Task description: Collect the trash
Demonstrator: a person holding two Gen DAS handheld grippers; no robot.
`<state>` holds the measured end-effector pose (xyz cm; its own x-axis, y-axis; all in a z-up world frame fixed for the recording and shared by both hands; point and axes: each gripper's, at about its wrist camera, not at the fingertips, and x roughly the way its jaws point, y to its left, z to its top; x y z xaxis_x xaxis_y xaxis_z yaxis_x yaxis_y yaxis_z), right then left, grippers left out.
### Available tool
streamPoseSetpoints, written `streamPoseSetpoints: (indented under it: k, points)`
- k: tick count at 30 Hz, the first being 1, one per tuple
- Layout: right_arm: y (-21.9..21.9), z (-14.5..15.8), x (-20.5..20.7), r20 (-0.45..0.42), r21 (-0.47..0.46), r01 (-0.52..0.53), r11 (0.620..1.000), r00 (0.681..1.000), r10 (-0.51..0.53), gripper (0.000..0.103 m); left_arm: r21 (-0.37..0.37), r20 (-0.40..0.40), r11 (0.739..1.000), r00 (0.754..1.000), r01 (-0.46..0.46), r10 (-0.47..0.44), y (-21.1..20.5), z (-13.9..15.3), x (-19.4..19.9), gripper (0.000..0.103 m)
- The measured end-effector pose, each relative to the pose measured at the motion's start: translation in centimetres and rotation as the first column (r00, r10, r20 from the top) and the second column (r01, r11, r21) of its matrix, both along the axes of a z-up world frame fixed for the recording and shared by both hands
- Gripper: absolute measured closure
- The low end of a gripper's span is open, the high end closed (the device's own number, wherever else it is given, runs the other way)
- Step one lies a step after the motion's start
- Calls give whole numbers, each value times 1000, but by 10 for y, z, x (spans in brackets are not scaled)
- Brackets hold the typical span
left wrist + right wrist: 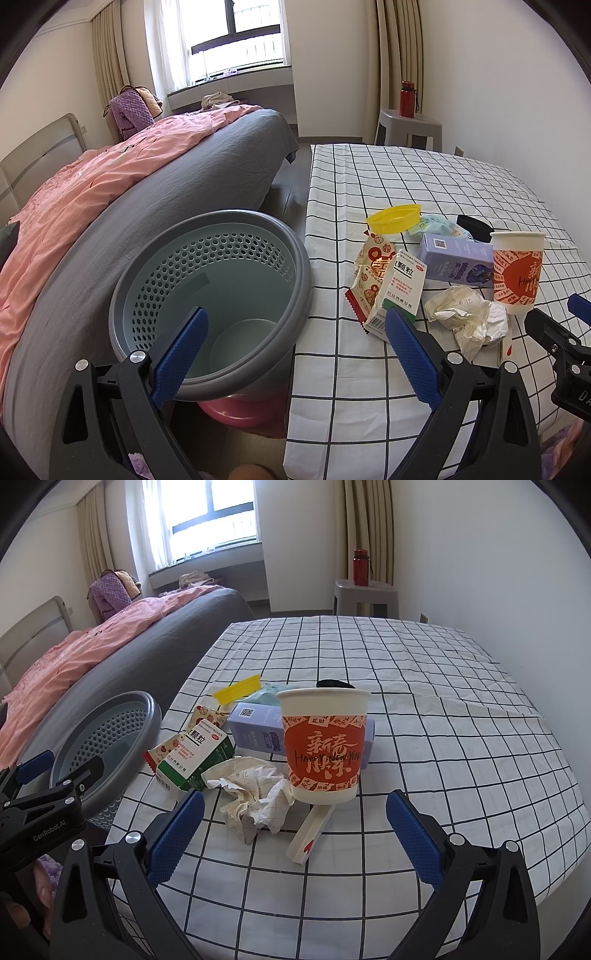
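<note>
The trash lies in a loose heap on the checked tablecloth (424,701), near the table's left edge. Closest to me stands a paper cup (324,744) with an orange printed band, upright, its base touching a flat white paper sleeve (308,834) that lies pointing toward me. Just left of the cup sits a crumpled wad of paper (255,794), and beside that a green-and-white medicine box (195,757) tipped on its side over a red-and-white snack wrapper (369,273). Behind the cup lies a pale purple carton (258,729), with a yellow lid (394,218) and a light blue packet (267,696) farther back; a small black thing behind the cup is too hidden to name.

My right gripper (295,827) hangs wide apart in front of the cup, holding nothing. My left gripper (295,350) is spread just as wide and empty, over the grey perforated bin (229,280), which stands just beside the table's edge on a pink stool (240,413).

Beyond are a bed (147,192) with a pink quilt and a red bottle (360,566) on a grey stool.
</note>
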<state>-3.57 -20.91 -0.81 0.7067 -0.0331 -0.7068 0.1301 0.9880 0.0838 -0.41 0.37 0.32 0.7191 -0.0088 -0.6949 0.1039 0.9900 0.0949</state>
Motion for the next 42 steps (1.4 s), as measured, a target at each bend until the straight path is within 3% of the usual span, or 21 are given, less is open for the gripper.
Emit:
streamPoseSetpoints:
  k: [20, 31, 38, 42]
  points:
    - [-27, -8, 0, -33, 45, 44, 998, 999, -43, 6, -30, 0, 1000, 1000, 6, -6, 0, -2, -1, 11]
    - [-29, -16, 43, -84, 12, 6, 1000, 996, -5, 8, -51, -25, 999, 1000, 0, -1, 4, -8, 4, 11]
    - [-27, -24, 66, -106, -21, -4, 1000, 994, 2, 19, -62, -41, 998, 999, -1, -2, 5, -11, 9, 11]
    - [-25, -26, 71, -108, -24, -18, 1000, 994, 15, 36, -68, -41, 998, 999, 9, -12, 4, -11, 9, 11]
